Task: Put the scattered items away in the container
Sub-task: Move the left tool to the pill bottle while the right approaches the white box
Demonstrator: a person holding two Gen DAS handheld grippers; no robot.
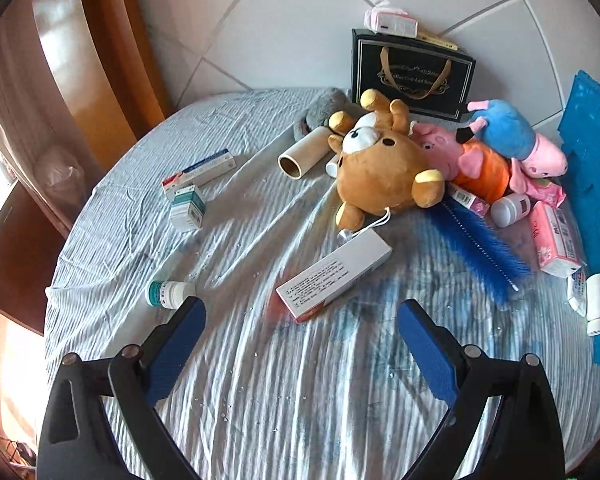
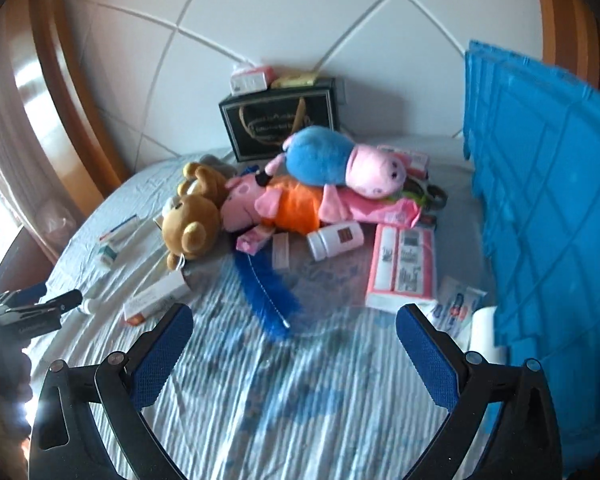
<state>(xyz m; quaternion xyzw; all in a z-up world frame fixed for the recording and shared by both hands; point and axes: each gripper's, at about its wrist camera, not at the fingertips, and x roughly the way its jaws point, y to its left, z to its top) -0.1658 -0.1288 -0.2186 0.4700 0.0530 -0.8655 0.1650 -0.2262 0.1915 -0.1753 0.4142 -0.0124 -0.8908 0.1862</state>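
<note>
Nearest, left gripper (image 1: 302,316) and right gripper (image 2: 294,322) both spread wide, empty, hovering over the striped bed sheet (image 1: 260,380). Just beyond, white carton (image 1: 334,274), small bottle (image 1: 170,292), blue brush (image 2: 266,296), tissue pack (image 2: 402,268). Farther back, heaped plush toys (image 2: 300,192), black gift bag (image 1: 412,72). Blue crate (image 2: 548,216) at right, interior hidden. Seemingly barely begun: everything visible lying outside, nothing grasped.

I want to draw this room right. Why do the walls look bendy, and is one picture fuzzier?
Both wrist views use fisheye lenses, so the wall lines curve. The right wrist view is fuzzier: the blue crate smears. The left wrist view is sharper: the white box shows print, with bright window glare at its left edge.
</note>
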